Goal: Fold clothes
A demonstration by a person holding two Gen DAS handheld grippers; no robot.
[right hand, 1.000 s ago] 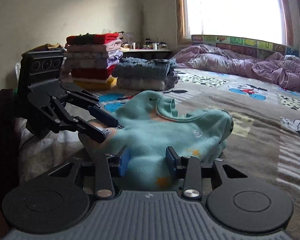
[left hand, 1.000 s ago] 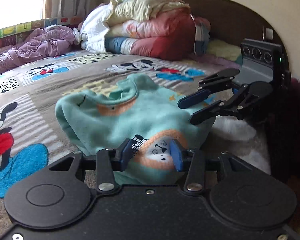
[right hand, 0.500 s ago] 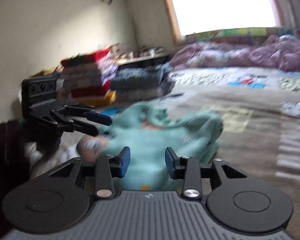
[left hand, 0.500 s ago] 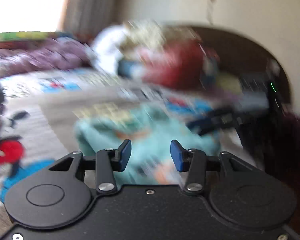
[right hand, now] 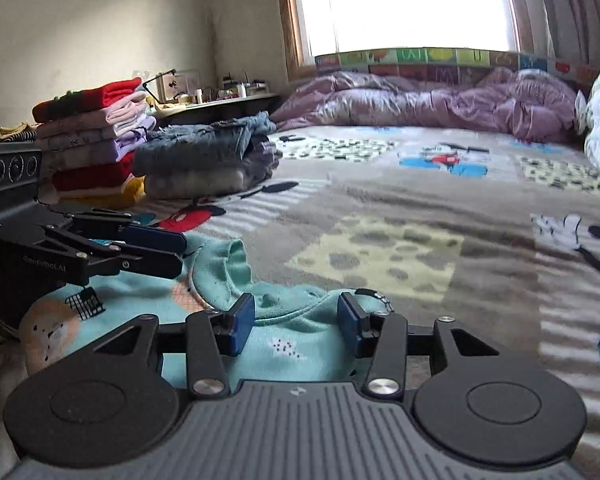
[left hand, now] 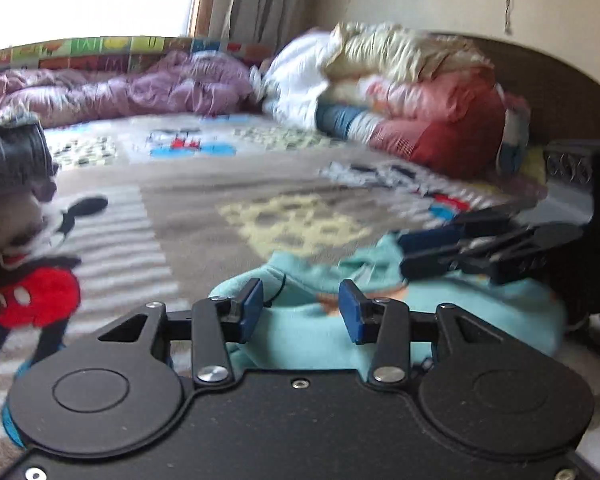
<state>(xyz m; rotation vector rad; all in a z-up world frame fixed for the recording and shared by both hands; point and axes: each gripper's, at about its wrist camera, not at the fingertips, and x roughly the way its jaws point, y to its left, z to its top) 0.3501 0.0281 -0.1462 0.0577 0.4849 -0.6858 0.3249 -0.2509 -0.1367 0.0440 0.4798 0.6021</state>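
each hand-held gripper (left hand: pixel 300 312) is black — blue pads (left hand: pixel 250 308), silver screws (left hand: pixel 214 373), round discs.

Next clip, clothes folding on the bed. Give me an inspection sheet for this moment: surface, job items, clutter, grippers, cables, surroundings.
Surface: bed blanket, cartoon-mouse print, in use as the work area.
Job's things: teal sweatshirt lying bunched at the near edge; folded clothes stack and folded jeans pile farther back.
Clutter: purple quilt along the window side; rolled bedding by the headboard.
Grippers: left gripper open over the sweatshirt, nothing pinched; right gripper opening, sweatshirt fabric between its jaws, pads not pressing on it.
Cables: nothing seen.
Surroundings: bright window, curtain, low table with small items, too blurred to name.
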